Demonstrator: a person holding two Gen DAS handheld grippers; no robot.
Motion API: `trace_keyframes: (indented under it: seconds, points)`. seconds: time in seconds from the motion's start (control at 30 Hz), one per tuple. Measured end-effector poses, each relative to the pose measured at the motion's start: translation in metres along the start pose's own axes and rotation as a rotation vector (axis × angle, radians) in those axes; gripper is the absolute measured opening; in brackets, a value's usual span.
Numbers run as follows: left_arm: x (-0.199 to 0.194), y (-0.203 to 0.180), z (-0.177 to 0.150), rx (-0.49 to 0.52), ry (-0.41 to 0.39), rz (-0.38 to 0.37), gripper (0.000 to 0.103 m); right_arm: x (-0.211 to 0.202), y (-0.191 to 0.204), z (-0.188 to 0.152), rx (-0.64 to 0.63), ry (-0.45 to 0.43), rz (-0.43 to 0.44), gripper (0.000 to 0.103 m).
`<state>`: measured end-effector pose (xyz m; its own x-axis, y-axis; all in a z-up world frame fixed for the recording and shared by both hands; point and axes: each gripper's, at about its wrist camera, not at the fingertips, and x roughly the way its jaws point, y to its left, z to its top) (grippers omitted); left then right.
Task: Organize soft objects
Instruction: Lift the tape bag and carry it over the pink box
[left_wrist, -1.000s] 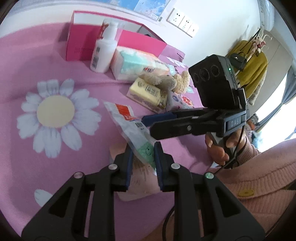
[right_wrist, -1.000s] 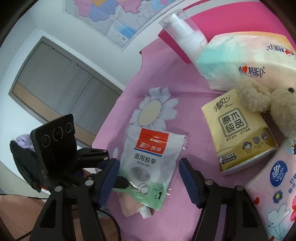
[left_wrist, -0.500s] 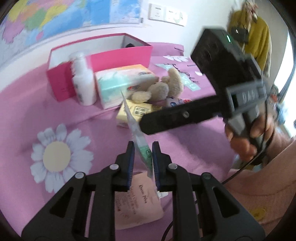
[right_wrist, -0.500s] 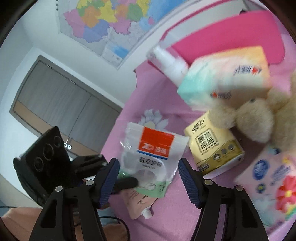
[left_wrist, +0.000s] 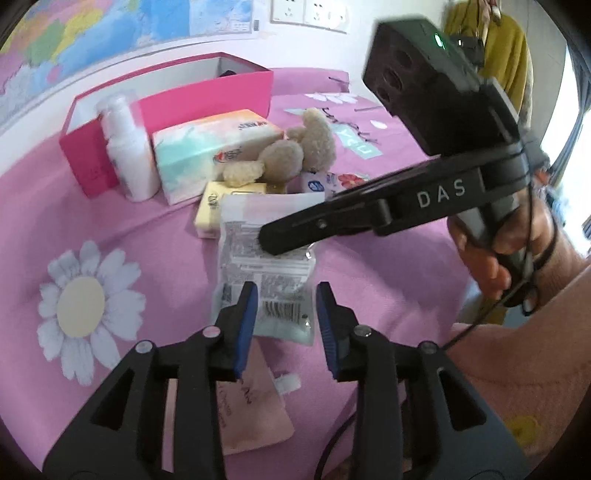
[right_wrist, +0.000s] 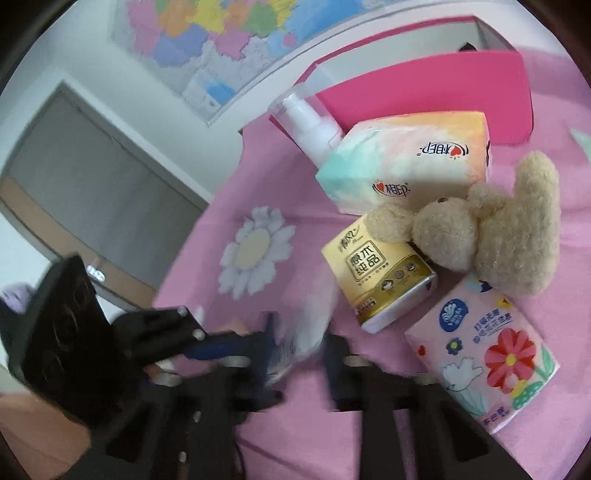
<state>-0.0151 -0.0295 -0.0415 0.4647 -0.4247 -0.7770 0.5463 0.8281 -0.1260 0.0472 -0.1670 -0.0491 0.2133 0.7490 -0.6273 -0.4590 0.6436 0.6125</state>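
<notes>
A clear medical-tape pouch lies on the pink cloth, printed back up. My left gripper is open, its blue pads either side of the pouch's near end. My right gripper is open and blurred by motion, with the pouch a white smear between its fingers; seen from the left wrist view, its finger reaches over the pouch's far part. A teddy bear, a pastel tissue pack, a yellow tissue pack and a floral tissue pack lie beyond.
A pink box stands open at the back with a white pump bottle in front of it. A beige spouted pouch lies under my left gripper. A daisy print marks the cloth at left.
My left gripper has opened and let go of the tape pouch, which now lies flat, back side up. My right gripper has dropped low over it.
</notes>
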Motion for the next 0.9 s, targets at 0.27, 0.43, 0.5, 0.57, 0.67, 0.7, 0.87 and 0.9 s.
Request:
trace_keyframes:
  seconds: [0.27, 0.43, 0.5, 0.57, 0.67, 0.7, 0.87, 0.9]
  points:
    - [-0.022, 0.034, 0.015, -0.105, -0.073, -0.052, 0.048, -0.015, 0.002, 0.013, -0.012, -0.076, 0.093, 0.014]
    - [-0.024, 0.045, 0.045, -0.136, -0.123, -0.097, 0.05, -0.039, 0.005, 0.033, -0.021, -0.15, 0.119, 0.012]
    - [-0.025, 0.05, 0.063, -0.14, -0.149, -0.116, 0.05, -0.045, 0.006, 0.042, -0.03, -0.175, 0.122, 0.009]
    - [-0.025, 0.053, 0.08, -0.144, -0.169, -0.126, 0.05, -0.052, 0.006, 0.053, -0.037, -0.203, 0.127, 0.008]
    - [-0.021, 0.057, 0.101, -0.139, -0.183, -0.106, 0.05, -0.058, 0.007, 0.069, -0.046, -0.245, 0.127, 0.008]
    - [-0.019, 0.059, 0.105, -0.141, -0.178, -0.093, 0.05, -0.06, 0.005, 0.074, -0.047, -0.255, 0.132, 0.008]
    - [-0.018, 0.068, 0.086, -0.154, -0.144, -0.112, 0.05, -0.059, -0.014, 0.079, -0.004, -0.227, 0.083, 0.012]
    - [-0.017, 0.069, 0.079, -0.16, -0.129, -0.111, 0.05, -0.058, -0.017, 0.074, -0.011, -0.2, 0.076, 0.018]
